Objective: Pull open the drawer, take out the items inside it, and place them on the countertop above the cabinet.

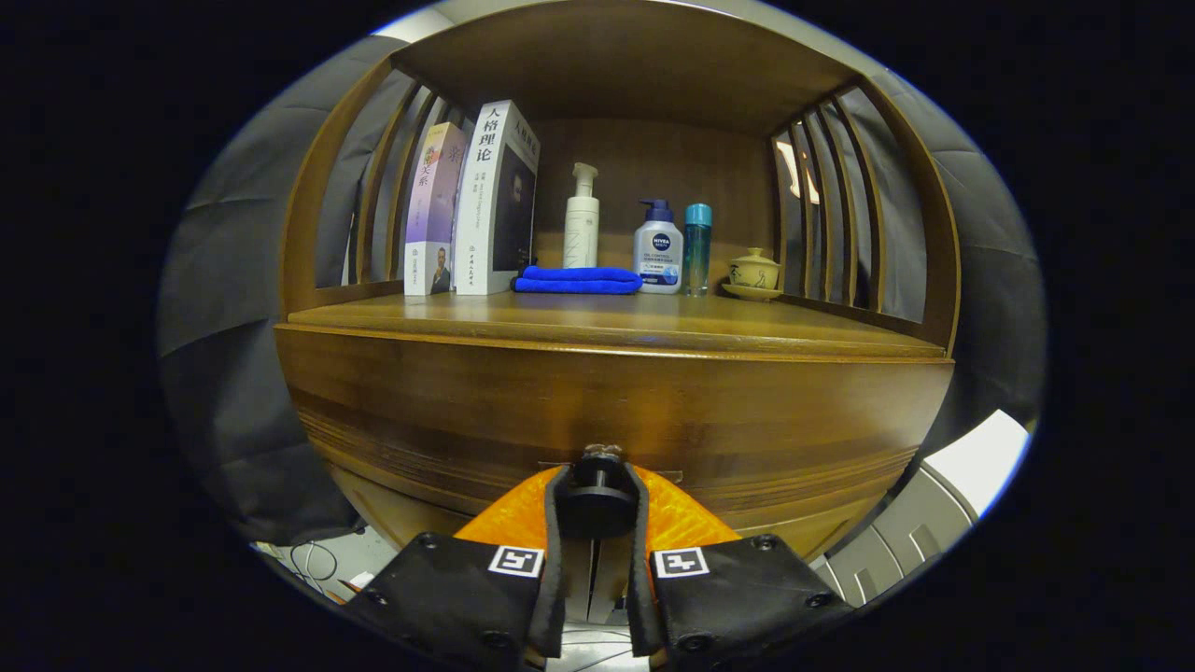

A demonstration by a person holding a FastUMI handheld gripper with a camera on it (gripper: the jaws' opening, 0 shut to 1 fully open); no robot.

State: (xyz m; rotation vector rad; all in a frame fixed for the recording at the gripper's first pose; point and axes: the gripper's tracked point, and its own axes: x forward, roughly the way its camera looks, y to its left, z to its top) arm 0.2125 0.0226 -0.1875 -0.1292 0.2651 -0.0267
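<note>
Drawer (611, 411) front sits closed below countertop (607, 322). Shelf above holds two books (476, 205), folded blue cloth (577, 279), three bottles (658, 245), lidded cup on saucer (754, 273). Gripper (596, 499) fingers pinch round drawer knob (596, 495) between them.

Your gripper (597, 499) has both fingers pressed against the sides of the round dark knob (596, 495) on the drawer front (616, 411), which stands flush with the wooden cabinet (373, 504). Above it lies the countertop (616, 322). At its back, you see two upright books (471, 205) leaning together, and just beside them a folded blue cloth (579, 279). Behind the cloth stands a tall white pump bottle (582, 219), then a shorter pump bottle (658, 247), a slim teal bottle (696, 247), and a small lidded cup on a saucer (754, 273) near the slatted side.
</note>
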